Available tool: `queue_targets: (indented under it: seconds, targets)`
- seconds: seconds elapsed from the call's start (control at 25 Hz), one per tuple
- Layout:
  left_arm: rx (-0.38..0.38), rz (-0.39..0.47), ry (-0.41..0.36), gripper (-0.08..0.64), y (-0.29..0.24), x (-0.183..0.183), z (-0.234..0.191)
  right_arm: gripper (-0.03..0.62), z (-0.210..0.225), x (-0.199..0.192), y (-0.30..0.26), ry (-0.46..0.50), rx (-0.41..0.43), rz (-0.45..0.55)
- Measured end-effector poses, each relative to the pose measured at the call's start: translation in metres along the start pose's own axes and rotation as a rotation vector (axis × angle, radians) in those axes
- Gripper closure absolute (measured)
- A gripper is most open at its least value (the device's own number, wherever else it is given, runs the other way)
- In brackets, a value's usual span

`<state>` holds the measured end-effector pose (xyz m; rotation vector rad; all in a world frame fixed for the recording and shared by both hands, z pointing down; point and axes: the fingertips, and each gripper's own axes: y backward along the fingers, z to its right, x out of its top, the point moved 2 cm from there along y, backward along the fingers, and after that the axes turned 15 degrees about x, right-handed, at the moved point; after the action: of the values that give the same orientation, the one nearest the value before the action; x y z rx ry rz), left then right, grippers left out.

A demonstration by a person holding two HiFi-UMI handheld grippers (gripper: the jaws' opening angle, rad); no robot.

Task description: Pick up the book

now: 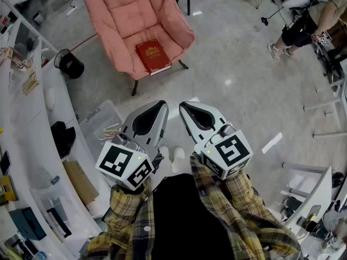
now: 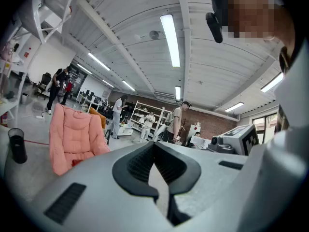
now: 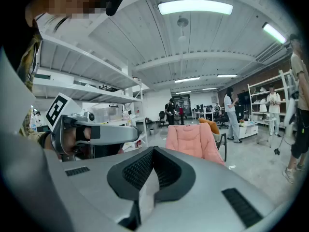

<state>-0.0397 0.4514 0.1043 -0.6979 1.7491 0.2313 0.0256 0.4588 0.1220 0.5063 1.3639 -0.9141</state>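
The red hardcover book (image 1: pixel 153 57) with gold print on its cover lies flat on the seat of a pink padded armchair (image 1: pixel 119 15), in the upper middle of the head view. Nothing touches it. In the left gripper view the same chair stands at the left of the frame, and a small red patch on its seat may be the book, though it is too small to be sure.

Both grippers sit side by side in the lower middle of the head view, well apart from the chair, with their tips towards it. The left gripper (image 1: pixel 165 103), grey with black pads, has its jaws closed tip to tip and holds nothing. The left gripper view (image 2: pixel 154 144) shows the pads meeting in front of the camera. The right gripper (image 1: pixel 181 104) is the same: its own view (image 3: pixel 154 149) shows the jaws fully together and empty.

Yellow plaid sleeves (image 1: pixel 130 215) lead down from the grippers to the bottom edge. A black round bin (image 1: pixel 70 64) stands on the grey floor left of the chair, beside a long white bench (image 1: pixel 32 118) that runs down the left edge.
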Motion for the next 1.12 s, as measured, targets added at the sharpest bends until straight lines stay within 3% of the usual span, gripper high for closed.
queue_targets:
  seconds: [0.8,1.12]
  targets:
    - [-0.001,0.003,-0.018,0.557,-0.017,-0.012,0.048,0.575,0.015,-0.011,0.049,-0.021,0.013,0.029]
    - [0.022,-0.012,-0.003,0.557,-0.034,-0.014,0.033,0.575,0.035,-0.02,0.044,-0.067,0.008,0.015]
